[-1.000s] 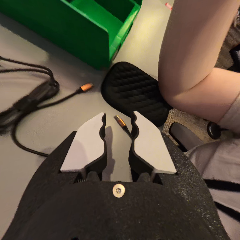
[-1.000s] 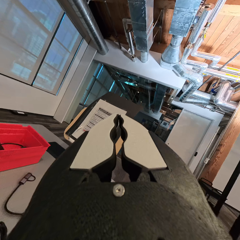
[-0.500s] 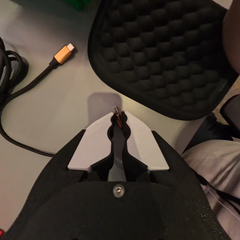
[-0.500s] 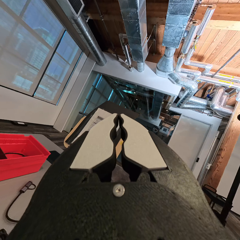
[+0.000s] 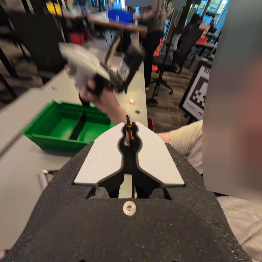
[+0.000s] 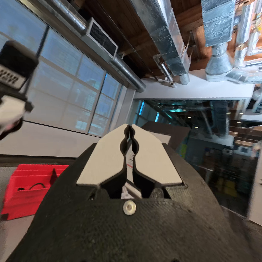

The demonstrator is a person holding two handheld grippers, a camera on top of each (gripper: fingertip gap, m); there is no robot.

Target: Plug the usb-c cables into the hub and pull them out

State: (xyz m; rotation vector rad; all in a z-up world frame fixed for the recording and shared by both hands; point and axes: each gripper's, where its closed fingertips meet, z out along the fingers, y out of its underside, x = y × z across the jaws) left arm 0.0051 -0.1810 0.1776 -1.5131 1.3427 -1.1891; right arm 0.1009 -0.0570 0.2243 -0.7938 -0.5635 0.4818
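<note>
A grey tabletop (image 5: 17, 167) runs away from the left wrist view, its far right edge dropping off to open floor with office chairs beyond; a green bin (image 5: 66, 127) with a dark divider sits on it, open surface all round. In the right wrist view a red bin (image 6: 28, 188) rests on the tabletop at lower left, a black cable lying inside, with ceiling ducts and windows filling the space above. The right hand-held gripper (image 6: 129, 126) is lifted into open air, its fingers together and empty. The left hand-held gripper (image 5: 129, 124) is clamped on the orange collar of a usb-c cable (image 5: 129, 131), raised clear of the tabletop, its long axis in line with the fingers, metal tip pointing forward past the fingertips, black cord trailing back between them.
</note>
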